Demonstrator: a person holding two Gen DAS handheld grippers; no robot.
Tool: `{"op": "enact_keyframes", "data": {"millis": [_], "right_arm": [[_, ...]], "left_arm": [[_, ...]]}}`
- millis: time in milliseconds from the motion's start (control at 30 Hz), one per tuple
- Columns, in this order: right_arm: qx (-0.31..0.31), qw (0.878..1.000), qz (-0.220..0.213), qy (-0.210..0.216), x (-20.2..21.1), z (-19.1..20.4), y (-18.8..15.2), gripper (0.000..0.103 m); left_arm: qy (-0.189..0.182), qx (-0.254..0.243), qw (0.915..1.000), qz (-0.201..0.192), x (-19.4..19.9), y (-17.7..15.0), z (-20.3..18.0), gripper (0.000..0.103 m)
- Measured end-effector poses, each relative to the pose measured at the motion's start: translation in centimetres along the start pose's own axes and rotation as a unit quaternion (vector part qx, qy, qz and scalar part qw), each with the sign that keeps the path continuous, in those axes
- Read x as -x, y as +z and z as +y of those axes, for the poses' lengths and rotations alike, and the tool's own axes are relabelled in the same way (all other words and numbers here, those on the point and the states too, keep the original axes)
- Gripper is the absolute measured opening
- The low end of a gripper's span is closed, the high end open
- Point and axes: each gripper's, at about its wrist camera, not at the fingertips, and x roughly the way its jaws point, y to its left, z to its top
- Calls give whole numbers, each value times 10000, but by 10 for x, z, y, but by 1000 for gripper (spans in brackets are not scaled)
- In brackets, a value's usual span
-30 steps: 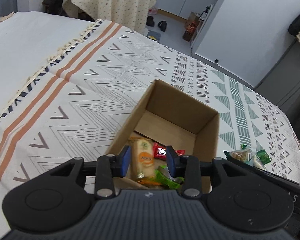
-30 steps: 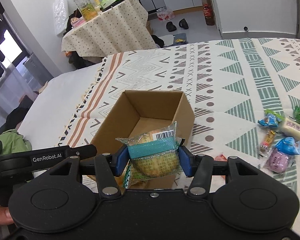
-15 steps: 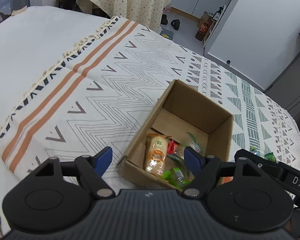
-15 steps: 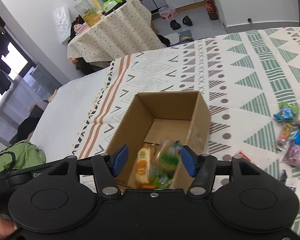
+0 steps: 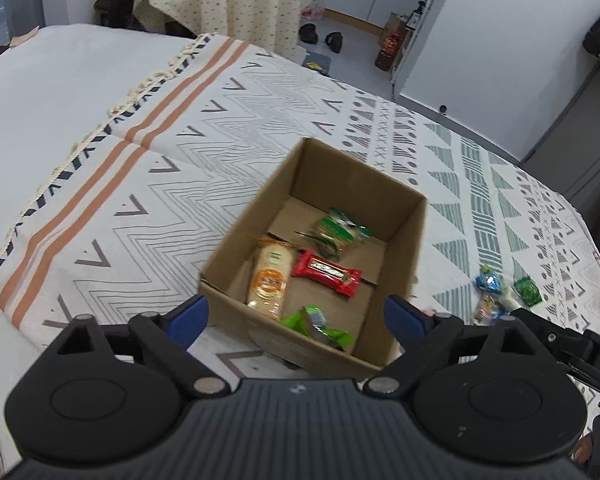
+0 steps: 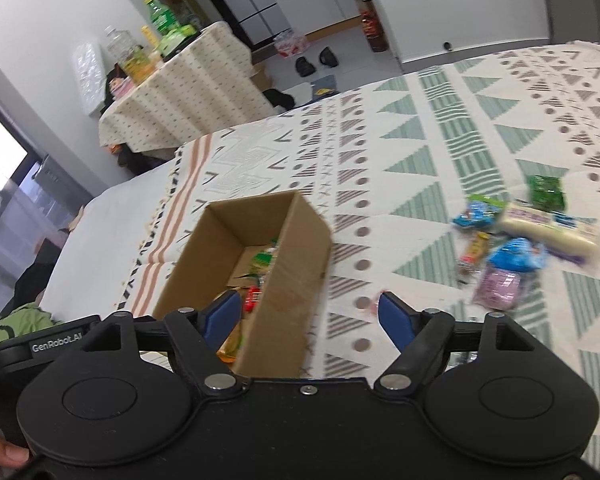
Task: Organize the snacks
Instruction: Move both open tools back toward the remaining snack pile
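An open cardboard box (image 5: pixel 240 240) (image 6: pixel 296 248) stands on the patterned blanket. Inside lie an orange-labelled cracker pack (image 5: pixel 270 278), a red bar (image 5: pixel 326 272), a green-wrapped pack (image 5: pixel 334 232) and a bright green wrapper (image 5: pixel 316 324). My left gripper (image 5: pixel 296 316) hangs open above the box's near end, holding nothing. My right gripper (image 6: pixel 310 316) is open and empty over the box's right wall. Loose snacks lie to the right: a long white pack (image 6: pixel 548 228), a blue packet (image 6: pixel 516 254), a pink packet (image 6: pixel 498 286), a dark green sachet (image 6: pixel 546 190).
The blanket (image 5: pixel 140 184) covers a bed whose white sheet (image 5: pixel 60 72) shows on the left. Beyond the bed stands a cloth-draped table (image 6: pixel 184 96) with bottles, and shoes lie on the floor (image 6: pixel 316 62). A hand (image 6: pixel 4 454) shows at the lower left.
Both grippers opened and let their packs drop into the box, then drew back and up. The right view has swung right toward the loose snacks.
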Motion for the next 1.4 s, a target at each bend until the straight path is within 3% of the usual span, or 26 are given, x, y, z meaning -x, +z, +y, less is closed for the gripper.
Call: {"op": "enact_keyframes", "data": {"millis": [67, 367, 600, 967, 1400], "right_arm": [[-44, 10000, -36, -33, 5, -8, -1, 79], [-223, 9996, -120, -126, 25, -45, -5, 84], [-383, 9989, -166, -202, 40, -76, -10, 94], [-675, 9973, -114, -273, 52, -121, -20, 95], [-850, 9961, -55, -217, 52, -151, -33, 95]], "left_arm": [[-41, -68, 9999, -61, 3, -4, -8, 103], [-118, -311, 9993, -150, 9, -17, -42, 103], [-238, -479, 9985, -122, 10, -28, -71, 103], [-276, -672, 9972, 187, 2, -50, -109, 103], [-341, -847, 9957, 147, -8, -68, -139, 102]]}}
